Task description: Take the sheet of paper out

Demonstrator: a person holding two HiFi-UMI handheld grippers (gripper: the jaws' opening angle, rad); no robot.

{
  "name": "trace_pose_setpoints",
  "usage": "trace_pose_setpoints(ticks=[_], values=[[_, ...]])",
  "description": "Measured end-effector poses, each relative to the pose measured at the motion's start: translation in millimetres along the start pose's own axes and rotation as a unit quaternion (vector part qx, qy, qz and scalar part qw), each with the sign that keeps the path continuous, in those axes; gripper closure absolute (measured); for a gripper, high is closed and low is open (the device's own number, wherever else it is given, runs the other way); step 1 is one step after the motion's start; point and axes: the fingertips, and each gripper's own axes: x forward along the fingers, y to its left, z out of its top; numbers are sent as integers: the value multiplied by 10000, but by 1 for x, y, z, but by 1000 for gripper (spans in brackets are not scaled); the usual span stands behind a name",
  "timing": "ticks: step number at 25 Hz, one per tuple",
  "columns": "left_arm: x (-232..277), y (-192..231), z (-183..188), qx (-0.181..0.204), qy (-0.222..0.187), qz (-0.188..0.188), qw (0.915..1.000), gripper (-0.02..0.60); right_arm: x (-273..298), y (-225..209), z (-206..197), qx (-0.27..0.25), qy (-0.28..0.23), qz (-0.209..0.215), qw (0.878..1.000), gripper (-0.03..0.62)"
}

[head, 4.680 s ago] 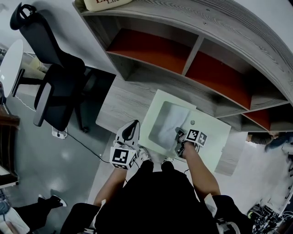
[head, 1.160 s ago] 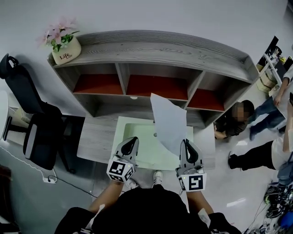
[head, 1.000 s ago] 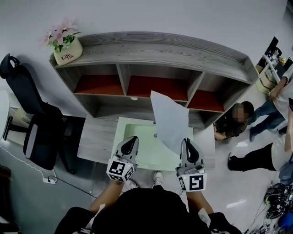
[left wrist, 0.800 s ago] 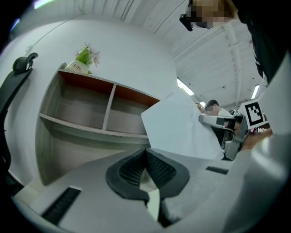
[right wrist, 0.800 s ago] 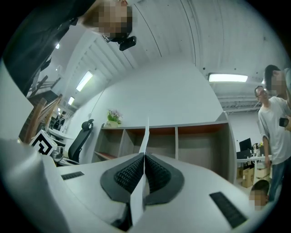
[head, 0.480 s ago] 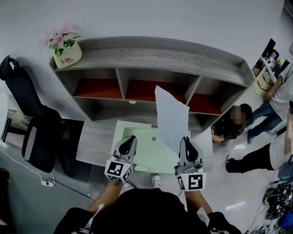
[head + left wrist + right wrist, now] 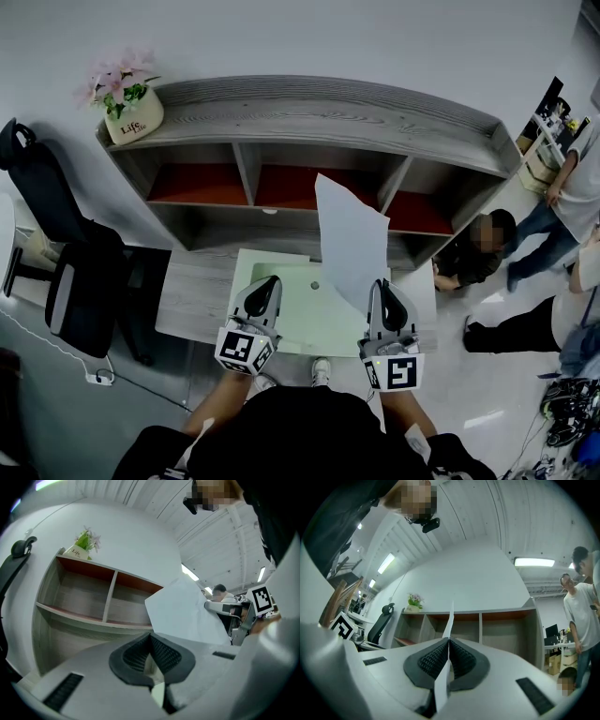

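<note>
The white sheet of paper (image 7: 352, 239) stands upright in the air above the pale green folder (image 7: 300, 323) on the desk. My right gripper (image 7: 382, 284) is shut on its lower edge. In the right gripper view the sheet (image 7: 449, 618) shows edge-on, pinched between the ribbed pads of the right gripper (image 7: 449, 640). My left gripper (image 7: 269, 280) hovers over the folder's left part, apart from the sheet. Its pads meet in the left gripper view (image 7: 151, 637) with nothing between them. That view also shows the sheet (image 7: 180, 611) and the right gripper (image 7: 226, 609) at the right.
A grey shelf unit (image 7: 309, 112) with red-backed compartments rises behind the desk (image 7: 192, 300). A flower pot (image 7: 131, 112) sits on its top left. A black office chair (image 7: 75, 272) stands at the left. People (image 7: 483, 248) are on the floor at the right.
Several seconds ago the sheet lay in the folder on the desk under the right gripper; now it is held up in the air. Over the last second it has barely shifted.
</note>
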Motion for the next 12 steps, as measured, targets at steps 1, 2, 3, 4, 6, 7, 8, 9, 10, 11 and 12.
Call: trace_pose_setpoints(ticks=[1, 2, 3, 4, 6, 7, 8, 9, 10, 11, 12], values=[[0, 0, 0, 0, -7, 4, 10000, 574, 0, 0, 0, -5, -2, 7, 10000, 571], [1, 0, 1, 2, -13, 11, 10000, 574, 1, 0, 0, -9, -4, 14, 10000, 571], [1, 0, 2, 5, -16, 19, 10000, 574, 1, 0, 0, -9, -6, 21, 10000, 571], [1, 1, 2, 10, -17, 25, 10000, 574, 2, -1, 1, -10, -10, 25, 10000, 571], [2, 1, 3, 22, -17, 28, 10000, 574, 3, -2, 1, -18, -21, 31, 10000, 571], [2, 0, 3, 22, -21, 30, 10000, 574, 4, -2, 1, -21, -24, 36, 10000, 571], [3, 0, 3, 18, -28, 35, 10000, 574, 5, -3, 1, -22, -26, 44, 10000, 571], [3, 0, 3, 15, -37, 42, 10000, 574, 5, -4, 0, -22, -27, 53, 10000, 571], [4, -1, 4, 14, -46, 50, 10000, 575, 6, -4, -1, -22, -26, 61, 10000, 571], [4, -1, 4, 14, -55, 56, 10000, 574, 7, -5, -1, -21, -24, 66, 10000, 571], [5, -1, 4, 14, -65, 63, 10000, 575, 7, -6, -2, -20, -21, 71, 10000, 571]])
